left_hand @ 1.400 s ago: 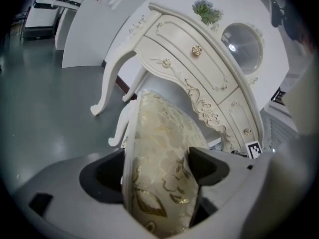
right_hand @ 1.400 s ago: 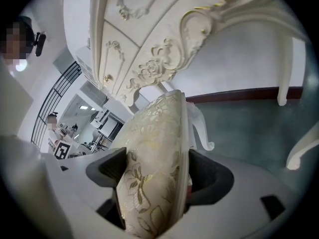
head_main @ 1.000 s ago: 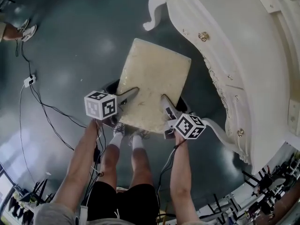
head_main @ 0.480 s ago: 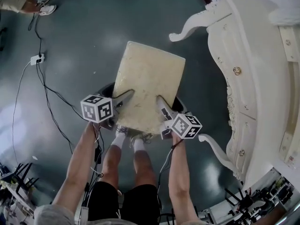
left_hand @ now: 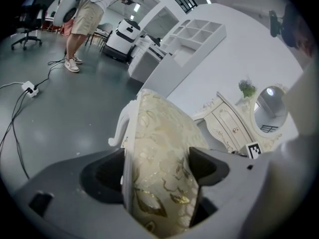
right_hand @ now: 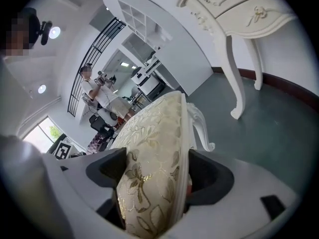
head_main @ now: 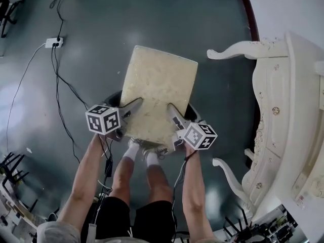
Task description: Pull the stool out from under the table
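The stool (head_main: 158, 96), with its cream floral cushion and white carved frame, stands on the dark floor left of the white ornate table (head_main: 291, 115), apart from it. My left gripper (head_main: 132, 107) is shut on the cushion's near left edge, and my right gripper (head_main: 174, 114) is shut on its near right edge. In the left gripper view the stool seat (left_hand: 162, 153) fills the gap of the left gripper (left_hand: 157, 172). The right gripper view shows the stool seat (right_hand: 157, 143) clamped the same way by the right gripper (right_hand: 155, 176), with one curved stool leg (right_hand: 202, 128) beyond.
The table's curved legs (head_main: 238, 49) reach out toward the stool. A power strip with cables (head_main: 53, 43) lies on the floor at the left. A person (left_hand: 92, 11) stands far off beside an office chair (left_hand: 30, 21). White shelving (left_hand: 194, 39) lines the wall.
The stool, held by both grippers, has come away from the table. The table has slid to the right of the head view and a strip of bare floor now lies between them.
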`<state>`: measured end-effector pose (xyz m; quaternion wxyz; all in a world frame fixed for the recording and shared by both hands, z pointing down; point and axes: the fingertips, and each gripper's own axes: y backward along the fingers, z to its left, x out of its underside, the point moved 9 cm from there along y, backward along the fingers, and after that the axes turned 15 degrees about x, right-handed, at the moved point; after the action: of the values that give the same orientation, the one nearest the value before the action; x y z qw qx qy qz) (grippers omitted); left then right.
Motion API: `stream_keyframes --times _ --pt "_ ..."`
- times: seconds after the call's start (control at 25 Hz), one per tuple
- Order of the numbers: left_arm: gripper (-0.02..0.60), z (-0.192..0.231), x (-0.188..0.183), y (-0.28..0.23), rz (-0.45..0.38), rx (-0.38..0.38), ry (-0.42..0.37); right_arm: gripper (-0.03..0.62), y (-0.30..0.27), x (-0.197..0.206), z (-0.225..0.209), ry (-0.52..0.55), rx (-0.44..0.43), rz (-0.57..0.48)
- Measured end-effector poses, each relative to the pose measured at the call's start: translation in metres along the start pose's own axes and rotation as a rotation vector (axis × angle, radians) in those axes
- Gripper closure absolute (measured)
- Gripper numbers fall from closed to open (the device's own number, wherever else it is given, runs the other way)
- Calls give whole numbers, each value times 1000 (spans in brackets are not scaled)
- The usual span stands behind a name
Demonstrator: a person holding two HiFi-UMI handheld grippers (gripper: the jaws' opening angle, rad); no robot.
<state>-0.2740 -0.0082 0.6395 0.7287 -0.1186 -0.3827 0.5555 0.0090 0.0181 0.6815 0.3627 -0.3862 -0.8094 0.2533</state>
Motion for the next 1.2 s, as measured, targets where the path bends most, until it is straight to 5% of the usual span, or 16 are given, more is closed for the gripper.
stream_keyframes --times 0.12,0.24,0.76,1.2 --pt "176 -118 -23 -62 152 214 -249 195 134 -6 -50 -160 145 -292" --pt "176 -195 -16 -84 172 261 -306 195 208 -20 -81 -181 176 -359" --pt "176 -104 -36 -68 59 203 -207 195 113 -43 -49 -61 122 -268" --pt "176 -57 -17 -83 26 204 -174 195 71 -27 -61 1 119 -253"
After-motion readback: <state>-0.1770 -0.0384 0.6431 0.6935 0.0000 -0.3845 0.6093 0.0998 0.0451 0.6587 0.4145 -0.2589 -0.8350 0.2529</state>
